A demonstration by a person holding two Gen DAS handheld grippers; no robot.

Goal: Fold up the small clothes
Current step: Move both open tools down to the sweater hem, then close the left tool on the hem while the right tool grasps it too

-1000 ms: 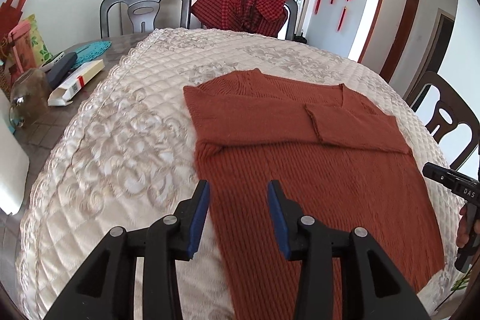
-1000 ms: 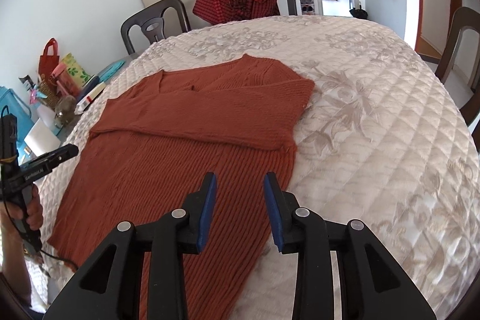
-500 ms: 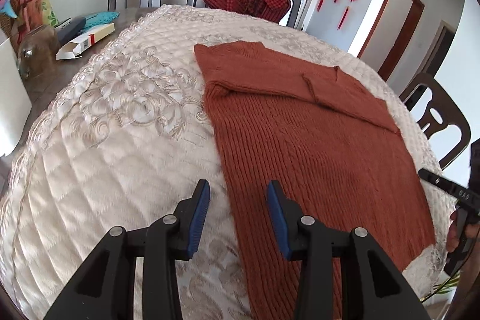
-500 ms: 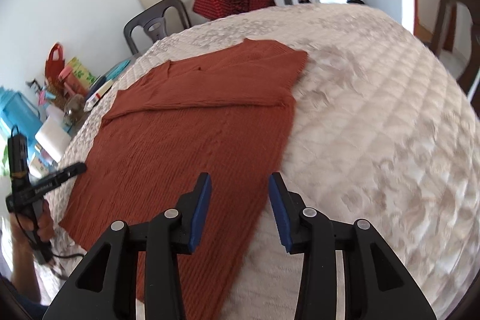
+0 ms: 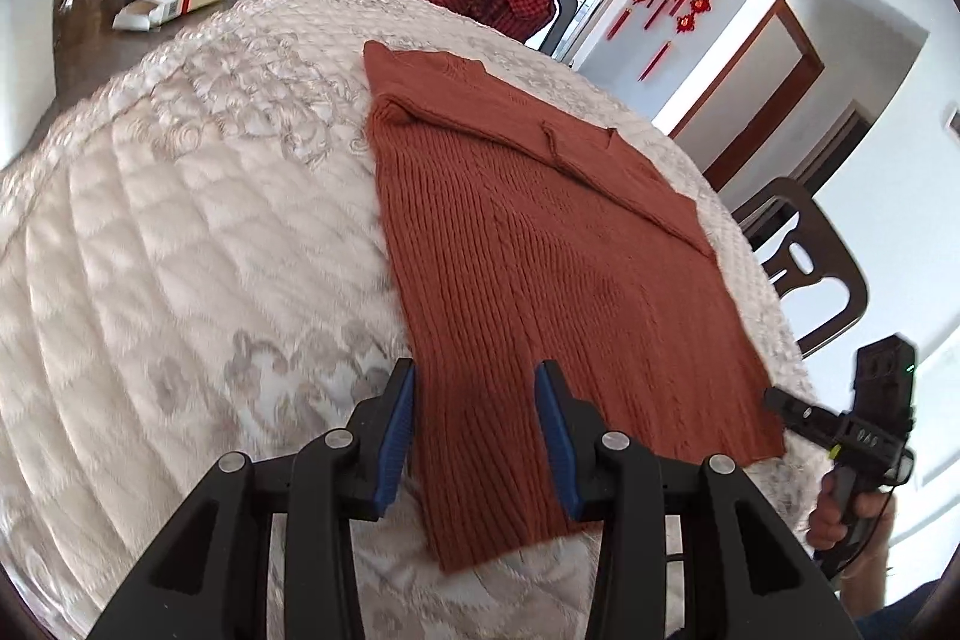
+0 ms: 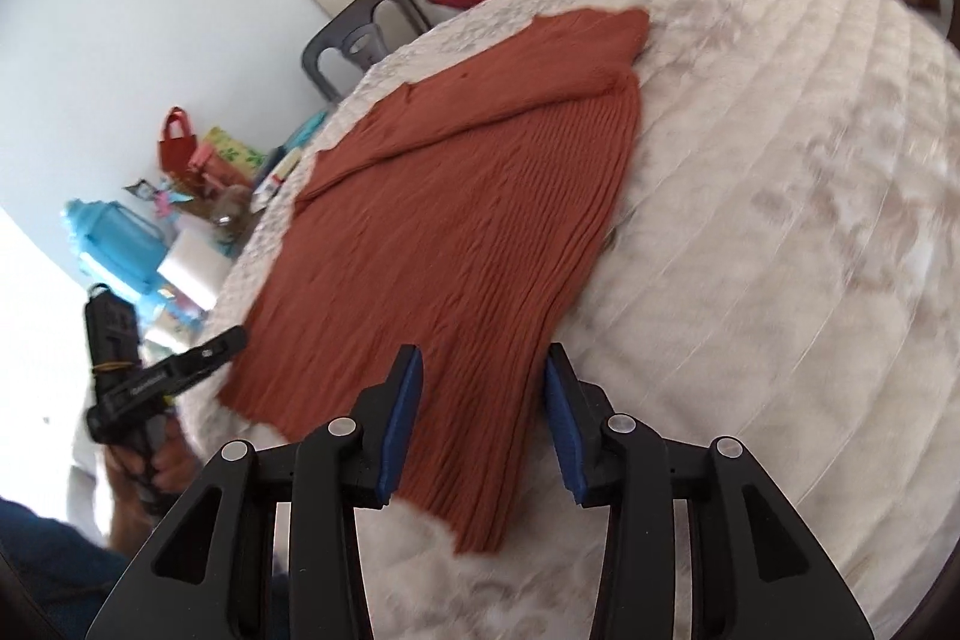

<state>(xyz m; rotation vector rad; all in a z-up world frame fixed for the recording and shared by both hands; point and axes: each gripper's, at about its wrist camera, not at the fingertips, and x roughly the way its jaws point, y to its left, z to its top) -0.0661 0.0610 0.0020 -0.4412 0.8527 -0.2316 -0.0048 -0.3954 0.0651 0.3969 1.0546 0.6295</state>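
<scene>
Rust knit sweater (image 5: 540, 268): flat on quilted worktop (image 5: 180, 244), sleeves folded across chest. Left gripper (image 5: 474, 436): jaws apart, now over near left hem corner. Right gripper (image 6: 480, 424): jaws just widened, apart, now straddling right hem corner; neither clamped.

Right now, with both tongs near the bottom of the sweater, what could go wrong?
1. The sweater is thick knit. The left tongs and right tongs, which have just been opening, stand apart over its hem corners with nothing pinched yet, so they might also catch the quilted cover underneath.
2. The sleeves lie folded loosely across the chest, so lifting the hem could slide them out of place.
</scene>
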